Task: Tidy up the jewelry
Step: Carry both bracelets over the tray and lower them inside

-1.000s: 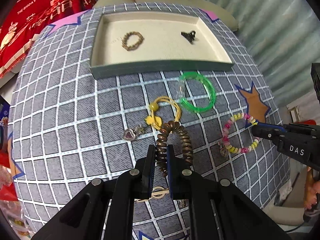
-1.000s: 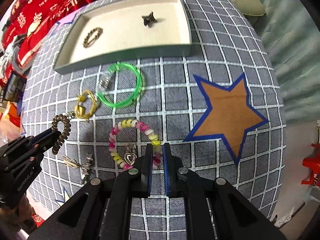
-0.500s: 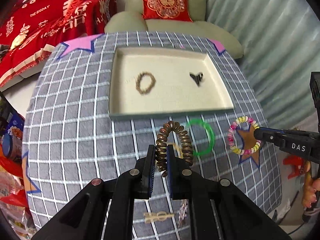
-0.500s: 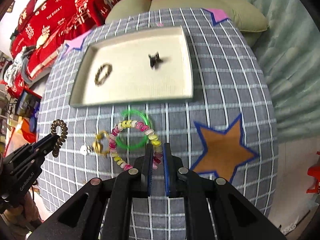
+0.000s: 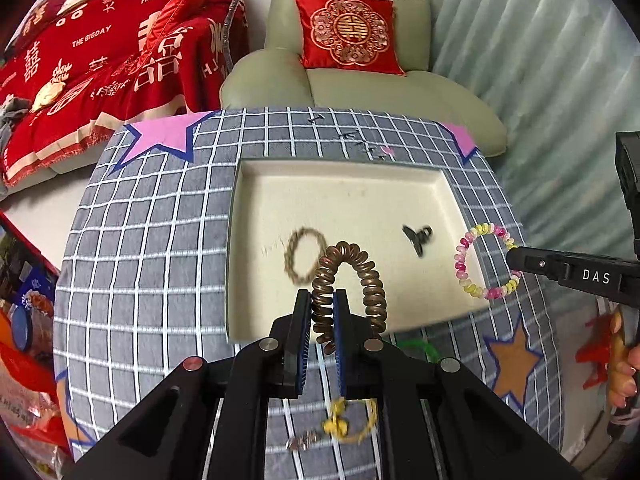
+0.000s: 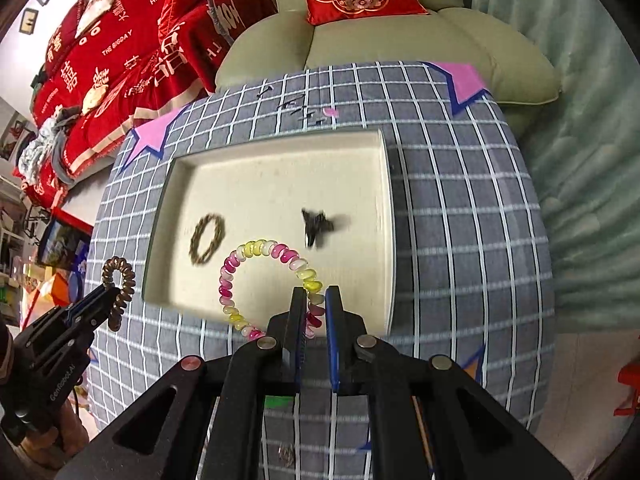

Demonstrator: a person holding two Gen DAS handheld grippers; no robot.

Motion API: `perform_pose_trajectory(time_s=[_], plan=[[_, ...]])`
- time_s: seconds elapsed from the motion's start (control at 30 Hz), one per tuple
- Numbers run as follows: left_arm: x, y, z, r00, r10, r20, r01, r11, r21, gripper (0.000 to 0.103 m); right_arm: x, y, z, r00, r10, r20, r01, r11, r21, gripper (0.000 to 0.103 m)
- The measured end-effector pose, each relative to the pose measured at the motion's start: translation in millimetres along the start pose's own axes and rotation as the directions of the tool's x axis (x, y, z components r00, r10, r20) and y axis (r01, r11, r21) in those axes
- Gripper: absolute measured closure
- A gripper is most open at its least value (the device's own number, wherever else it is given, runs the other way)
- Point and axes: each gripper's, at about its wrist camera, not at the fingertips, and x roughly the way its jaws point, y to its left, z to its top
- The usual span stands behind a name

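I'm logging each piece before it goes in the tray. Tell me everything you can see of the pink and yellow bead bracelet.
The bead bracelet is a closed ring of glossy oval beads, plastic or glass by the look, in runs of pink, yellow and milky white. The right gripper is shut on its near side, so it hangs in the air as an open loop, touching nothing else. In the right wrist view it shows over the near part of the tray; in the left wrist view it appears near the tray's right rim.
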Motion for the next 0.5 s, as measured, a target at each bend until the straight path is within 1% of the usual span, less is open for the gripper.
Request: perform_pose_trajectory(time_s=[0.1,0.23,0.5], plan=[[15,3,13,1.0,0.011,-0.005,-0.011,1.0,-0.023,0.082,13,-3,18,1.0,0.006,-0.006,-0.006,1.0,0.008,0.093],[39,5,29,0.999,0.038,-0.016,-0.039,0.999,-0.029,0.082,34,-5,41,1.0,0.011,-0.014,-0.011,1.0,0.011,0.093],[83,4,51,0.994,0.098,-0.04,-0.099,0.995,-0.028,0.082,71,-11,70,0.999,0.034,-0.027,-0.033,0.998,0.045,0.093]])
